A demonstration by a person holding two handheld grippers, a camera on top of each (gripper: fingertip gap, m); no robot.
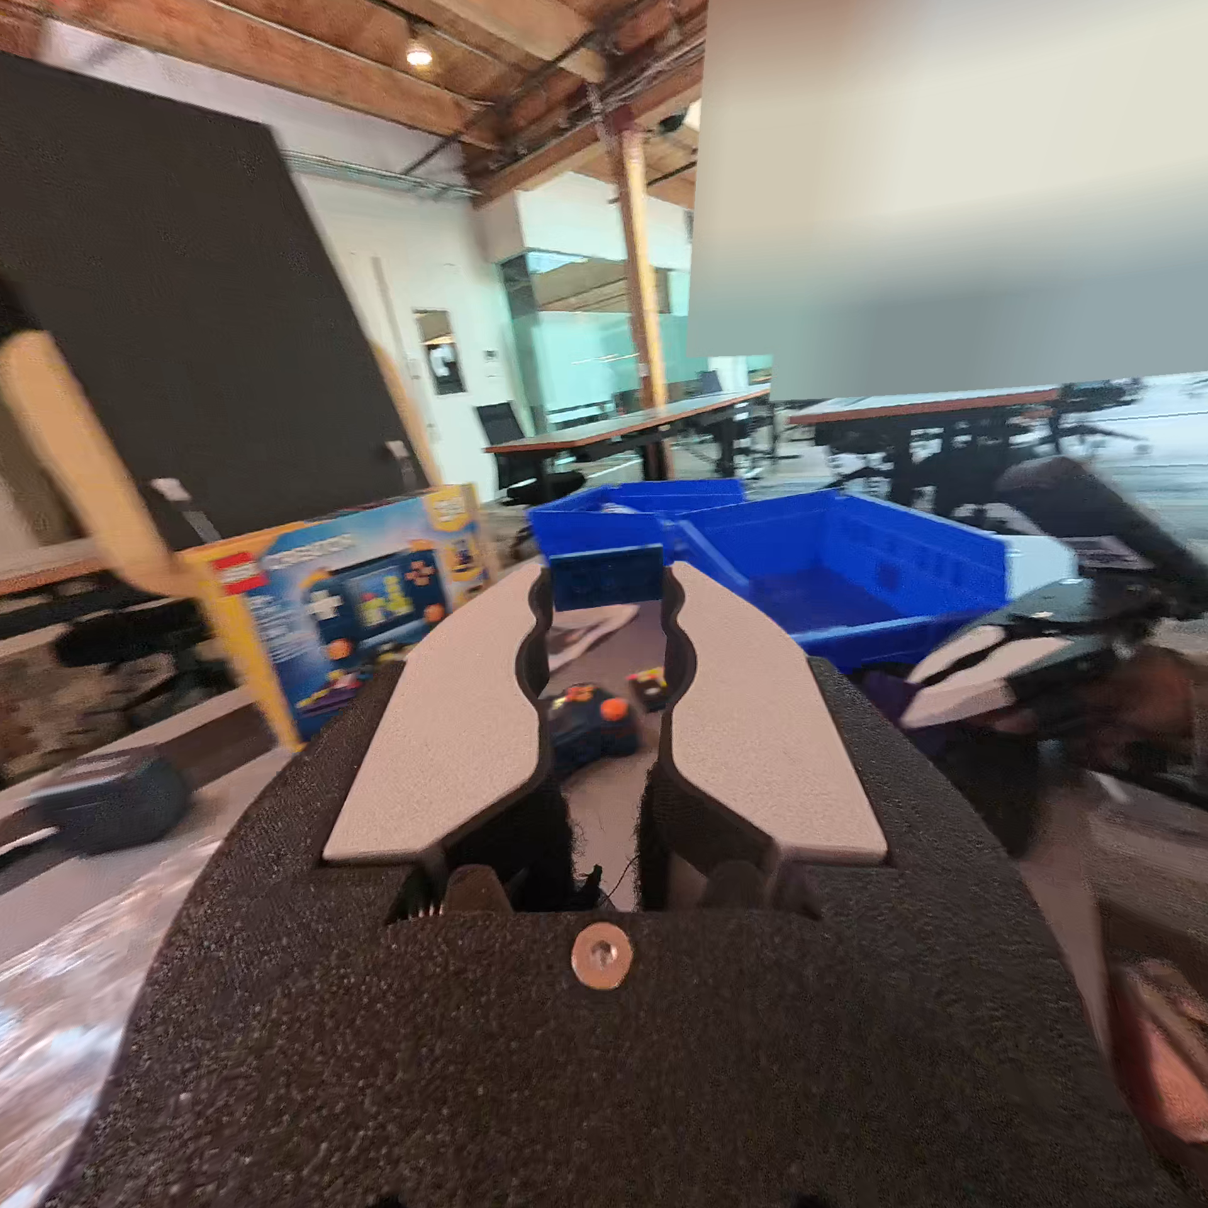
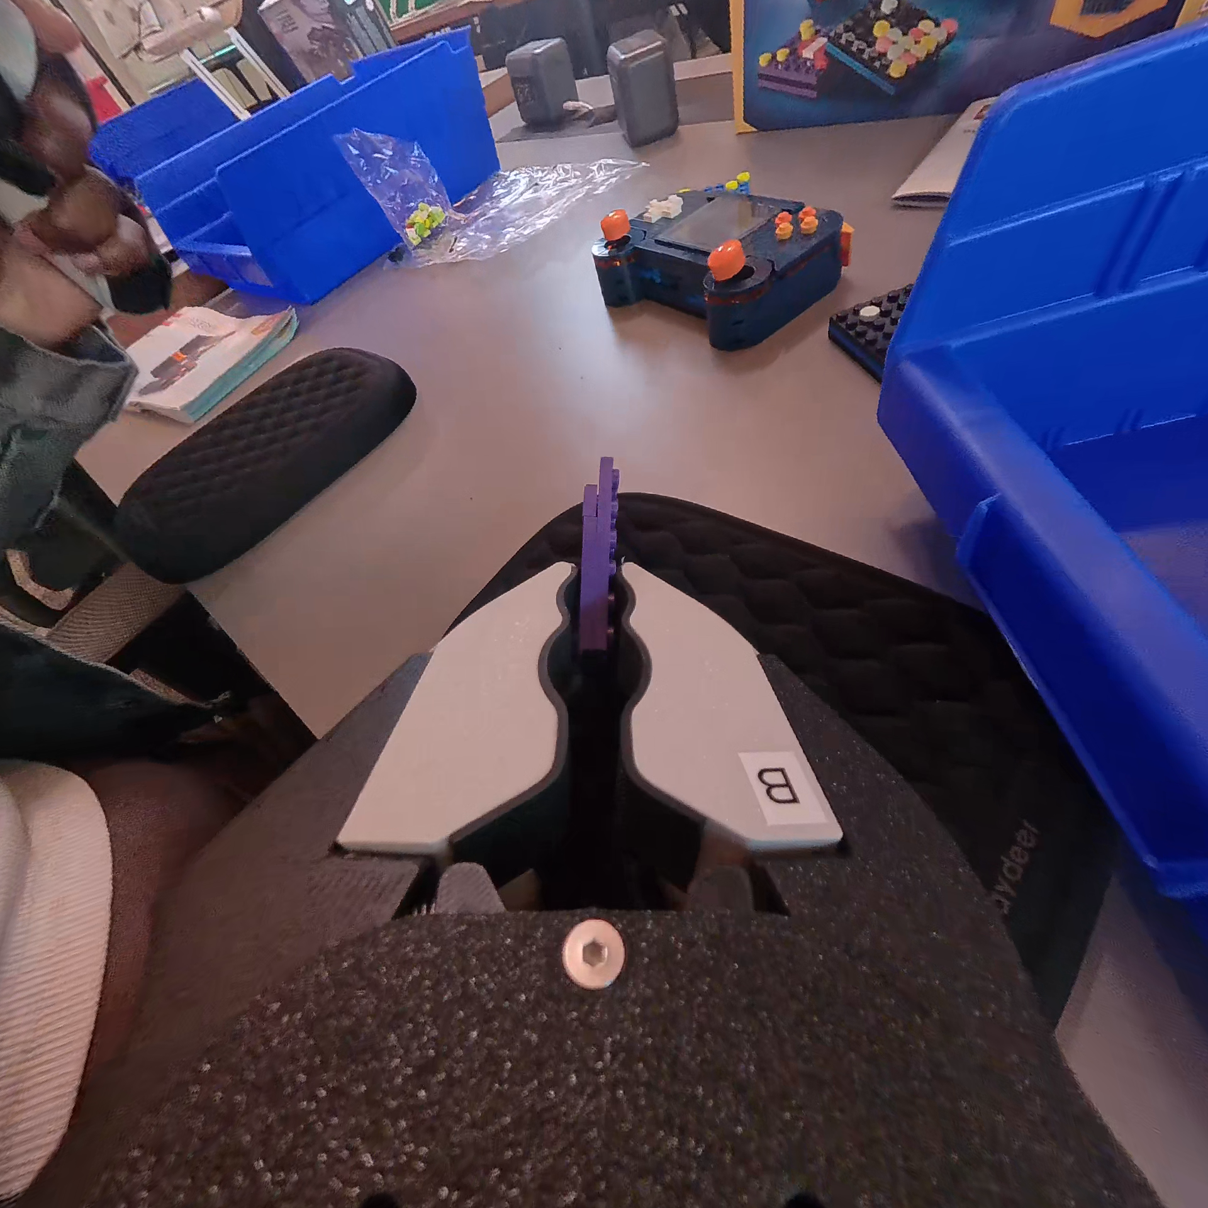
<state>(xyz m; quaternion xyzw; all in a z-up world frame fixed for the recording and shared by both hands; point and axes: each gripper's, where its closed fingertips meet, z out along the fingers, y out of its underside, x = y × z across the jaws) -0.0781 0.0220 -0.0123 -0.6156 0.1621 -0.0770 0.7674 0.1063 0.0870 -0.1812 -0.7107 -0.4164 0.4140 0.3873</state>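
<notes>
Here the left gripper [image 1: 604,585] pinches a flat blue plastic brick plate [image 1: 606,579] at its fingertips, raised above the grey tabletop [image 1: 601,810]; blue plastic bins [image 1: 843,569] sit behind. The right gripper [image 2: 598,575] clamps a thin purple studded brick plate [image 2: 598,555] edge-on, over a black padded wrist rest [image 2: 850,627]. A dark-blue brick-built handheld console with orange knobs [image 2: 719,261] lies on the table farther ahead.
</notes>
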